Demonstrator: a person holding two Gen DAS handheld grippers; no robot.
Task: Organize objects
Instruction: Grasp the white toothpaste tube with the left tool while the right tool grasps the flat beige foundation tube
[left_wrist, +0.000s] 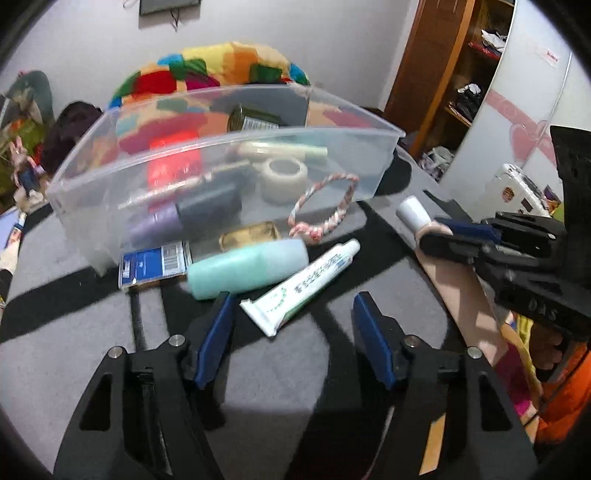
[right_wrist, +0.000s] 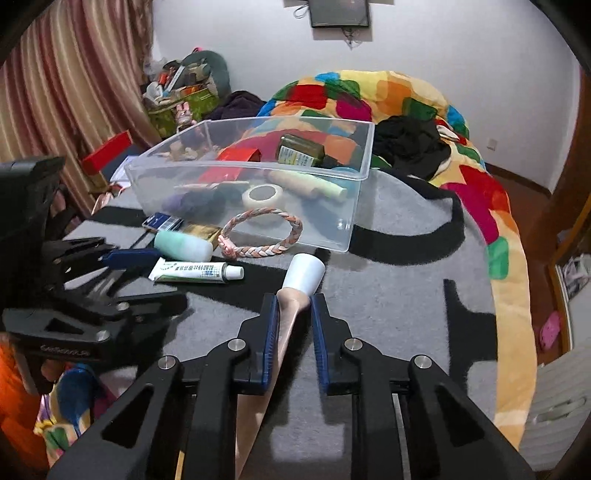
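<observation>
A clear plastic bin (left_wrist: 92, 206) (right_wrist: 354, 206) stands on a grey and black blanket and holds several items, among them a tape roll (left_wrist: 282, 177) (right_wrist: 263, 195). In front of it lie a mint bottle (left_wrist: 247, 267) (right_wrist: 183, 245), a white toothpaste tube (left_wrist: 303, 282) (right_wrist: 195, 272), a braided pink bracelet (left_wrist: 325, 206) (right_wrist: 260, 236) and a blue card (left_wrist: 153, 264) (right_wrist: 162, 221). My left gripper (left_wrist: 293, 314) (right_wrist: 147, 254) is open and empty just before the toothpaste. My right gripper (right_wrist: 293, 308) (left_wrist: 439, 232) is shut on a beige tube with a white cap (right_wrist: 304, 275) (left_wrist: 413, 212).
A multicoloured quilt (right_wrist: 491, 206) (left_wrist: 221, 66) lies behind and to the right of the bin, with dark clothes (right_wrist: 406, 144) on it. A wooden shelf (left_wrist: 454, 74) stands at the far right of the left wrist view. Curtains (right_wrist: 74, 74) and clutter stand at the left.
</observation>
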